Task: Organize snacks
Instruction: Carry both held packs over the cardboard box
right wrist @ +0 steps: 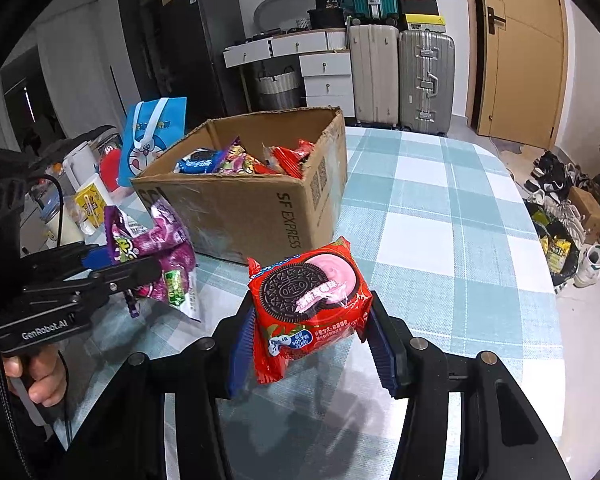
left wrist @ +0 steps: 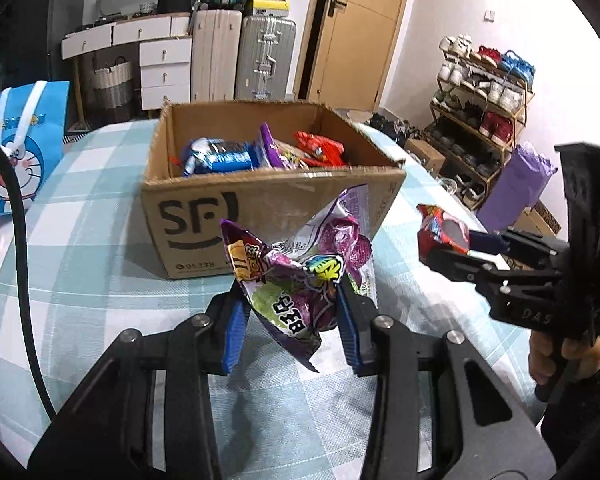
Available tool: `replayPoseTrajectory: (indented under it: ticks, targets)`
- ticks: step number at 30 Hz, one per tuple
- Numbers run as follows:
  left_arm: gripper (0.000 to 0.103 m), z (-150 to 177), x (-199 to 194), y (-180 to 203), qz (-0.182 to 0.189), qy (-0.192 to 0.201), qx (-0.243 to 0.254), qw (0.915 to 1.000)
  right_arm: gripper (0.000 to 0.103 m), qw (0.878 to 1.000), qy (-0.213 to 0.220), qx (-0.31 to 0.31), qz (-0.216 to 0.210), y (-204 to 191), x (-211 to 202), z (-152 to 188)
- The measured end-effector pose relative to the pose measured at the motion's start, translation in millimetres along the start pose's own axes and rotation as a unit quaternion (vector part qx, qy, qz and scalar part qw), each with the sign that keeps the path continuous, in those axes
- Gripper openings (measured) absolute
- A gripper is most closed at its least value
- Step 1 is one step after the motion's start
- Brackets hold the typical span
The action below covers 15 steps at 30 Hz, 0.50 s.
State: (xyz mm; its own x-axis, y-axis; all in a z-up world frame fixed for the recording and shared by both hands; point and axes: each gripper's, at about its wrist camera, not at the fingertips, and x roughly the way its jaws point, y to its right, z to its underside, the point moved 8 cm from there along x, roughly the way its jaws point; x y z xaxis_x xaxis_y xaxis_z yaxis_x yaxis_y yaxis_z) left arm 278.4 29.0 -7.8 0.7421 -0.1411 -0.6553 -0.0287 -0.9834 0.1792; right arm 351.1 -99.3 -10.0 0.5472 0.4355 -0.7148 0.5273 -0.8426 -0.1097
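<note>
1. We take the cardboard box point(left wrist: 274, 196) as our landmark; it stands open-topped on the checked tablecloth point(right wrist: 440, 208), already holding several snack packs, among them a blue one point(left wrist: 220, 158) and a red one point(left wrist: 320, 148).

2. Our left gripper point(left wrist: 290, 312) is clamped on a purple candy bag point(left wrist: 300, 276), its blue pads pressing the crumpled sides. The bag hangs clear of the cloth, just in front of the box's near wall and a little below its rim.

3. Our right gripper point(right wrist: 312, 332) is closed around a red Oreo pack point(right wrist: 308, 308), held by its two side edges with the printed face toward the camera. It sits in front of the box's near corner, off to the box's right side, also lower than the rim.

4. The relation that matters: the box opening lies ahead of and above both packs. We judge each must rise over the near wall before release.

5. The purple bag faces the middle of the near wall, so the left hand looks the nearer of the two. The bag's long axis runs roughly upright; the Oreo pack's too.

6. The two grippers are near each other, so one at a time seems safer.
</note>
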Motion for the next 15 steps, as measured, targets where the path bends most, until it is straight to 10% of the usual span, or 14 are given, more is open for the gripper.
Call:
replayPoseTrajectory:
  ticks: [15]
  targets:
    - [0.036, -17.4, -56.8, -30.5, -0.008, 0.041, -0.014, 0.9990, 0.051, 0.999, 0.044, -0.011, -0.012, -18.7, -13.8, -14.9]
